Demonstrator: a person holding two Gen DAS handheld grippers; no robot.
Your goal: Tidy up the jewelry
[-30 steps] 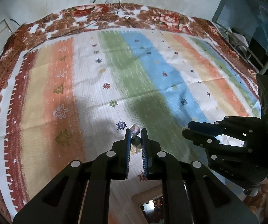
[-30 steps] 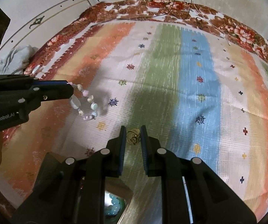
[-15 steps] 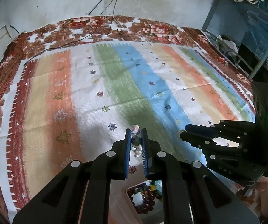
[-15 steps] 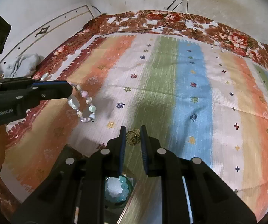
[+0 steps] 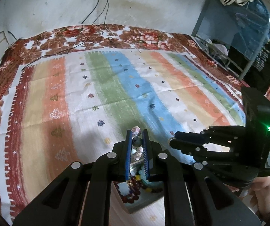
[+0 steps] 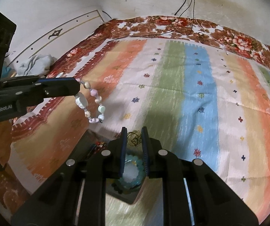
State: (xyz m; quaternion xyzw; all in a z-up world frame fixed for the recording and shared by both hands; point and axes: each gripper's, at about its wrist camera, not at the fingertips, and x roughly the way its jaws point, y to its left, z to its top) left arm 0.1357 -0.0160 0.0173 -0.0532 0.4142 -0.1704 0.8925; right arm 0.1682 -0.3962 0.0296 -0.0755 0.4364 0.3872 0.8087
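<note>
In the right wrist view alone, the left tool point(image 6: 77, 89) grips a dangling pastel bracelet point(image 6: 91, 103), the right tool point(image 6: 134, 138) a gold chain point(image 6: 134, 137).

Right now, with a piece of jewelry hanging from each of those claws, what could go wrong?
1. The left gripper pinches the pastel bead bracelet at one spot; the loop dangles free and may swing or slip out.
2. The right gripper holds only a thin gold chain, easily snagged or dropped.
3. Both hang above the jewelry box, already holding beads, so pieces could tangle when lowered.
</note>
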